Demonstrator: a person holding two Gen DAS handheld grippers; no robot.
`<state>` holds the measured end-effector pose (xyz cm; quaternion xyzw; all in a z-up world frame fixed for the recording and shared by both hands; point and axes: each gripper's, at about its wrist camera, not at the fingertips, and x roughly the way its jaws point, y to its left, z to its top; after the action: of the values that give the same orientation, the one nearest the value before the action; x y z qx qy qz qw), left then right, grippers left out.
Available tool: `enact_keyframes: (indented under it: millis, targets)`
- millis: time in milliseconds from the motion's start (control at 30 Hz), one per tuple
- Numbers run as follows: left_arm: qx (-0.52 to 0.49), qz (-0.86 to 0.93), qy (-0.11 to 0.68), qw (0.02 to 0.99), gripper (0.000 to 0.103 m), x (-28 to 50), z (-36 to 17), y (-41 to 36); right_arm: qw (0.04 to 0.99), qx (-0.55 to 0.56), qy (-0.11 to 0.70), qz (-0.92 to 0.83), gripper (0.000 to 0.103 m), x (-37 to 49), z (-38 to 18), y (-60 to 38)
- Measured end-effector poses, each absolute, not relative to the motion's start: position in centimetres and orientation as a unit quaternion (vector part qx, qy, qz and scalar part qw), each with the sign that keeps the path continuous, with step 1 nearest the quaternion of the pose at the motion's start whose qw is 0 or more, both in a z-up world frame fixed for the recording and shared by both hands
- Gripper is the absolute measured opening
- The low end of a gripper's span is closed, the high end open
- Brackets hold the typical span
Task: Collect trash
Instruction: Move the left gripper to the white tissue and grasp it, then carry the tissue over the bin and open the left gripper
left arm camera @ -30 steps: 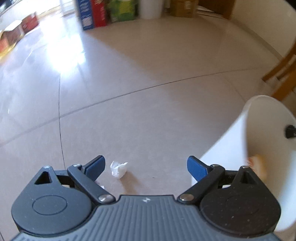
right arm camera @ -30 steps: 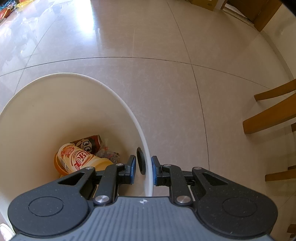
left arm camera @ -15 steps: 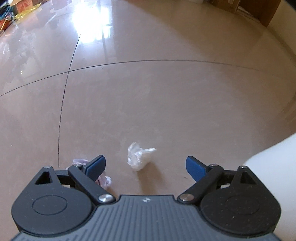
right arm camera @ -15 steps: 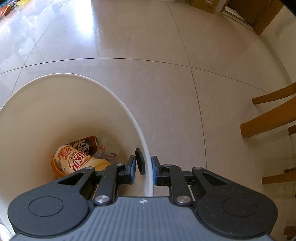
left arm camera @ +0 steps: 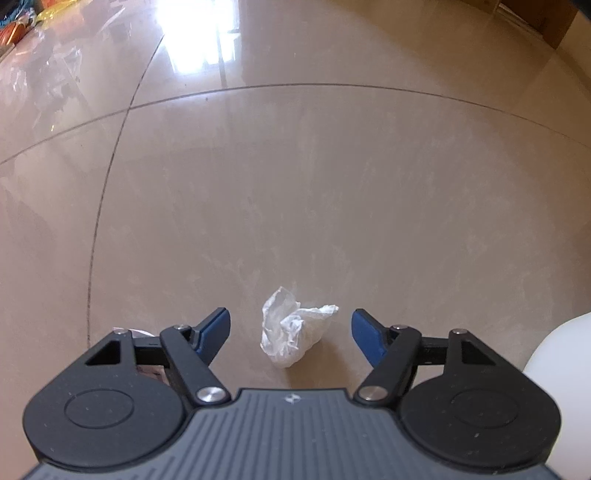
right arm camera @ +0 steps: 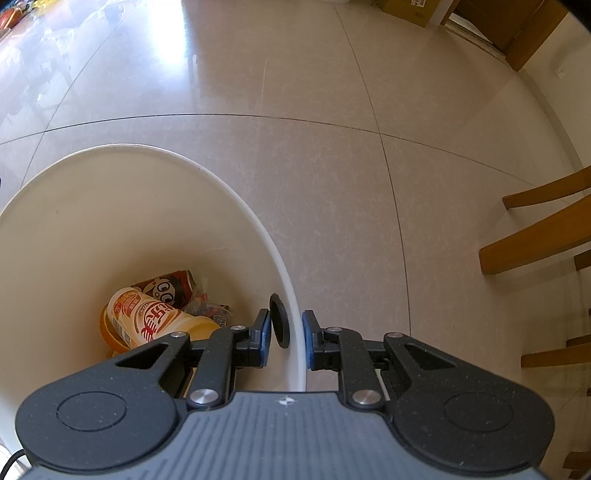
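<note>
A crumpled white tissue (left arm camera: pixel 293 326) lies on the beige tiled floor. My left gripper (left arm camera: pixel 291 332) is low over it, one blue pad on each side. Its jaws are closing, with a gap still showing between each pad and the paper. A second scrap of pale paper (left arm camera: pixel 142 334) peeks out behind the left finger. My right gripper (right arm camera: pixel 286 336) is shut on the rim of the white bin (right arm camera: pixel 236 195), one pad inside the wall and one outside. Inside the bin lie an orange drink bottle (right arm camera: pixel 155 321), a brown can (right arm camera: pixel 170 286) and small wrappers.
The bin's outer wall (left arm camera: pixel 557 369) shows at the lower right of the left wrist view, close to the gripper. Wooden chair legs (right arm camera: pixel 535 236) stand to the right of the bin. A cardboard box (right arm camera: pixel 410 9) and a wooden door frame (right arm camera: pixel 524 33) lie at the far side.
My left gripper has dropped towards the floor and its jaws have narrowed around the tissue, which now looks larger and centred between the pads. My right gripper and the bin have stayed put.
</note>
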<state>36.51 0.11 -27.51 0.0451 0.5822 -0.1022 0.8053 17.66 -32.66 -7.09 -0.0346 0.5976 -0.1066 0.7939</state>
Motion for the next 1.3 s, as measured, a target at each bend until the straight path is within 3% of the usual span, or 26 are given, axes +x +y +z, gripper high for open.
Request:
enact_keyframes:
  millis: [567, 833, 1300]
  targets:
    - [0.04, -0.086, 0.584, 0.806, 0.031, 35.9, -28.6, -0.4, 0.794, -0.041, 0.598, -0.107, 0.021, 17.7, -7.3, -32.6]
    - [0.043, -0.089, 0.594, 0.799, 0.025, 35.6, -27.2, -0.1, 0.793, -0.043, 0.598, -0.107, 0.021, 17.6, -7.5, -32.5]
    - [0.086, -0.157, 0.59, 0.787, 0.024, 31.9, -17.6, 0.3, 0.794, -0.045, 0.597, -0.109, 0.021, 17.6, -7.6, -32.4]
